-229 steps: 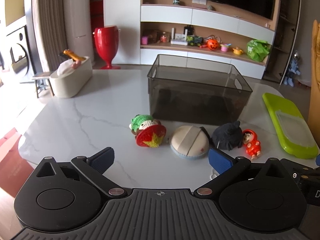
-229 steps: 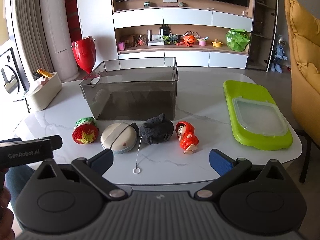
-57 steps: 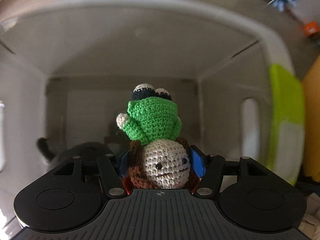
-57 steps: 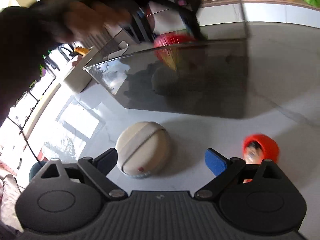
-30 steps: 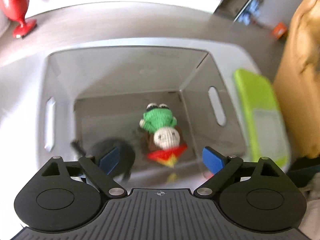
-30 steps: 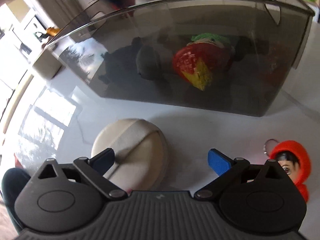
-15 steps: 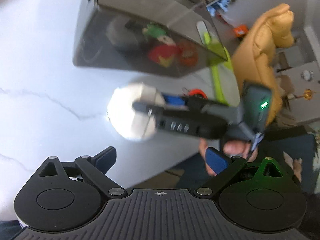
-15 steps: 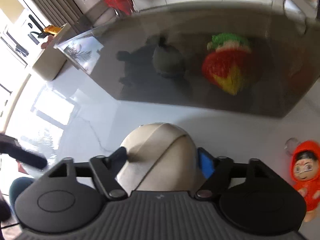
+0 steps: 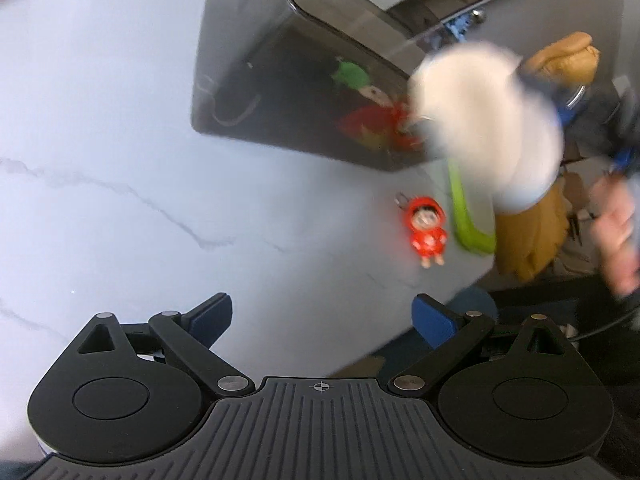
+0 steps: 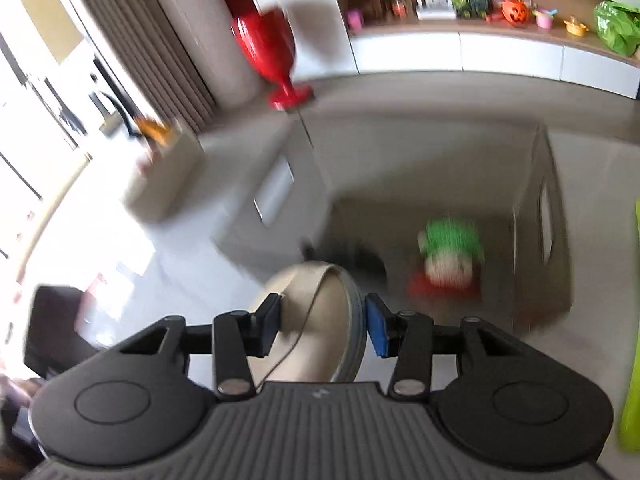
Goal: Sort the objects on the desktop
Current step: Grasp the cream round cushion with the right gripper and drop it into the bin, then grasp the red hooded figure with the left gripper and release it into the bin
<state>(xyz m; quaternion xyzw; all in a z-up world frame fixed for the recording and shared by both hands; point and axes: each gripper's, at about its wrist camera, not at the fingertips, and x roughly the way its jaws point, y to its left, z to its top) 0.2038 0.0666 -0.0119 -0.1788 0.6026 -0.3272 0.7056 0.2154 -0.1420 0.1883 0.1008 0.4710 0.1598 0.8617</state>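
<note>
Right gripper [image 10: 322, 326] clamped on the round cream pouch [image 10: 316, 320], held in the air above the near edge of the dark bin [image 10: 538, 216]. Left gripper [image 9: 322, 318] spread wide, holding nothing, over the white marble table [image 9: 120, 200]. Green crochet doll [image 10: 450, 250] lies in the bin; red figurine [image 9: 427, 232] on the table near the bin. Red vase [image 10: 266, 46] and wall shelves [image 10: 460, 26] behind.

Round cream pouch [image 10: 316, 320] in right claw [image 10: 322, 330]

Bright daylight floods in from the left, bleaching the table [image 10: 100, 248]; both views are motion-blurred; fisheye bends the edges.
</note>
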